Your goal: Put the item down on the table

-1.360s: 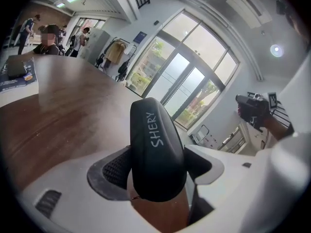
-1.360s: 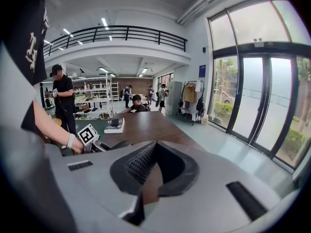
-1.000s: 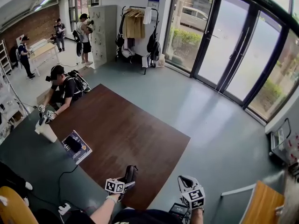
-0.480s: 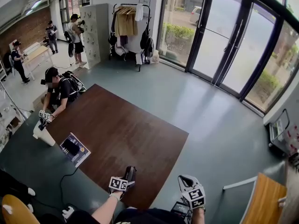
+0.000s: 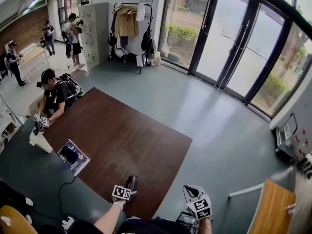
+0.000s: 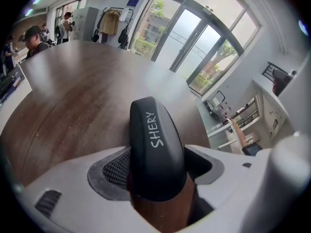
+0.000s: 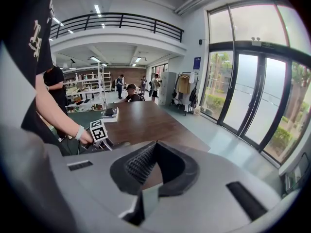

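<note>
The left gripper (image 5: 127,189) is clamped on a black case (image 6: 155,149) with "SHERY" lettered in white. The case stands lengthwise between the jaws and its rounded end pokes out past their tips. It sits low over the near edge of the brown table (image 5: 122,130), but contact with the wood can't be told. The right gripper (image 7: 156,144) is off the table's corner, its jaws drawn together on nothing.
</note>
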{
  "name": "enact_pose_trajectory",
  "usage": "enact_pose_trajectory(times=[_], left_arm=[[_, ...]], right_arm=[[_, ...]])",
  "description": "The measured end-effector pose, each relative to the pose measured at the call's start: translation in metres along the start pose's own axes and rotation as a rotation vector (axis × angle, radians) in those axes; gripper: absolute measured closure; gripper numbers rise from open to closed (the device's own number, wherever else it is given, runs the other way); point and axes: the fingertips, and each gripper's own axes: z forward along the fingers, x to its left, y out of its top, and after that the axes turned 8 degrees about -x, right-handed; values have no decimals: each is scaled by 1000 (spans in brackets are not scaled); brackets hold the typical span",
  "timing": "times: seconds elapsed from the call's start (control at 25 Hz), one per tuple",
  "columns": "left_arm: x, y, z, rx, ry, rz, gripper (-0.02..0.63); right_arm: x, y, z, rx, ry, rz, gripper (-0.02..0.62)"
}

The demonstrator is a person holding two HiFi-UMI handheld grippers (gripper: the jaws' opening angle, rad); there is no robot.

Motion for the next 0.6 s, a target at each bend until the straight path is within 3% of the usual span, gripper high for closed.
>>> enact_pose_trajectory(times=[0.32, 0.6], left_arm=[[2, -14, 6, 55, 16, 3, 262], [3, -15, 8, 55, 24, 16, 262]], right_arm=[[5, -6, -1, 15, 10, -8, 606], [6, -7, -1, 24, 14, -15, 606]])
